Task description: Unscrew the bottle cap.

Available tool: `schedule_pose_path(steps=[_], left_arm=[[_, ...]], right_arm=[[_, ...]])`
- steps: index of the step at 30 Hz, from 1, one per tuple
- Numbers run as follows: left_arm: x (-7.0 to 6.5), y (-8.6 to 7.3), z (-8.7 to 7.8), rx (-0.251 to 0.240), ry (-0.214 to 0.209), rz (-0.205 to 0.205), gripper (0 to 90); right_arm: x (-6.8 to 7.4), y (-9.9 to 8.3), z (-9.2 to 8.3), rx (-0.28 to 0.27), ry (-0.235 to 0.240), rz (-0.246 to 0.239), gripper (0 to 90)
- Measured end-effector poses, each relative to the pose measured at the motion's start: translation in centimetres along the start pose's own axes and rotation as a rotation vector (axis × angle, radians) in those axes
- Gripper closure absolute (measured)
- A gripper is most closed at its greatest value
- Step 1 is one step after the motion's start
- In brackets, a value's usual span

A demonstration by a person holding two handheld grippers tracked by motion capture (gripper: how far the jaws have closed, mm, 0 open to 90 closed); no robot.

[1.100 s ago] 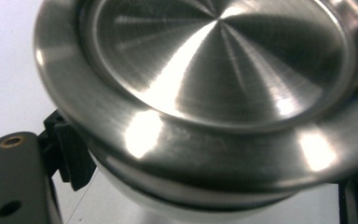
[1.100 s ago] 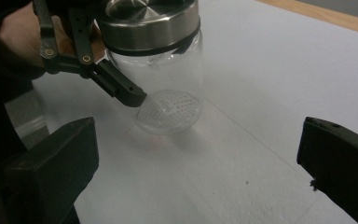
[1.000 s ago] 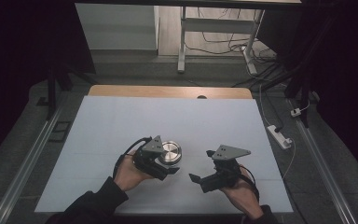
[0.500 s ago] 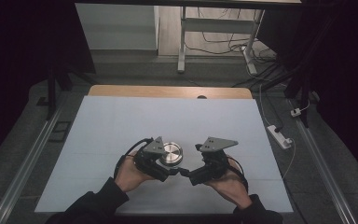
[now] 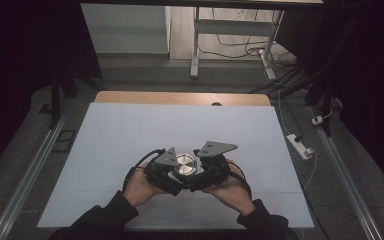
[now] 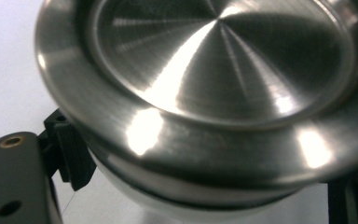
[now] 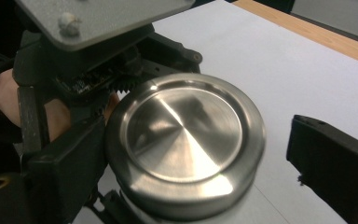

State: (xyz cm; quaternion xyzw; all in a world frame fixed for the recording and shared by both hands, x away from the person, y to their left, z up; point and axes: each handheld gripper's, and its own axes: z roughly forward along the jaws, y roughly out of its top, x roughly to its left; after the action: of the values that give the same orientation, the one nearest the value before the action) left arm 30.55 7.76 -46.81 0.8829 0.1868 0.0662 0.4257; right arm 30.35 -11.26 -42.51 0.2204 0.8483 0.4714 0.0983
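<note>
A round steel lid (image 5: 185,164) is sitting in the lower middle of the high view, over the pale sheet covering the desk (image 5: 130,135), and both hands are crowding in on it. The left tongs (image 5: 167,172) are lying just left of it and appear to be gripping the thing: in the left gripper view the steel lid (image 6: 205,93) is spreading across nearly the whole frame, with a ribbed black jaw pressing against its rim at the lower left. The other jaw is barely showing at the lower right edge, so the contact there is hard to judge.

The right tongs (image 5: 202,175) are coming in from the right of the lid, their grey plate (image 5: 216,148) tilting above them. In the right gripper view they are standing open, one jaw at the lower left touching or nearly touching the steel lid (image 7: 184,140), the other at the right edge well clear of it. The left tongs (image 7: 98,88) are sitting behind the lid in the upper left of that frame, a hand (image 7: 9,98) wrapped around them.

A wooden strip (image 5: 180,97) is edging the far side of the desk.
</note>
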Motion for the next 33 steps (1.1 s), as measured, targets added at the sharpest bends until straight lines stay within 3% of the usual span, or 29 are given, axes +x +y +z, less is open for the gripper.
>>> schedule_pose_path(steps=[7,13,17,22,27,29,31,33], left_arm=[[0.2,-0.1,-0.1,0.004,-0.001,0.003,15.1],[0.3,-0.1,-0.2,-0.007,-0.032,0.013,15.1],[0.5,-0.1,-0.5,-0.011,-0.087,0.045,15.1],[0.5,-0.2,-0.7,-0.017,-0.158,0.084,15.1],[0.3,-0.3,-0.9,-0.026,-0.234,0.13,15.1],[0.2,-0.3,-1.0,-0.03,-0.244,0.148,15.0],[0.1,-0.3,-1.0,-0.029,-0.241,0.149,15.0],[0.3,-0.2,-1.1,-0.035,-0.209,0.125,15.1]], right_arm=[[0.1,0.2,0.8,0.004,0.029,-0.035,17.5],[-0.1,0.2,0.8,-0.001,0.066,-0.042,18.1],[-0.5,0.3,0.6,0.0,0.133,-0.052,18.1],[-1.3,0.4,0.4,0.001,0.258,-0.083,18.1],[-1.9,0.5,0.4,0.001,0.405,-0.154,18.0],[-2.1,0.4,0.5,-0.011,0.464,-0.18,17.9],[-2.2,0.4,0.5,-0.013,0.477,-0.189,17.9],[-2.2,0.6,0.4,-0.013,0.438,-0.166,9.5]])
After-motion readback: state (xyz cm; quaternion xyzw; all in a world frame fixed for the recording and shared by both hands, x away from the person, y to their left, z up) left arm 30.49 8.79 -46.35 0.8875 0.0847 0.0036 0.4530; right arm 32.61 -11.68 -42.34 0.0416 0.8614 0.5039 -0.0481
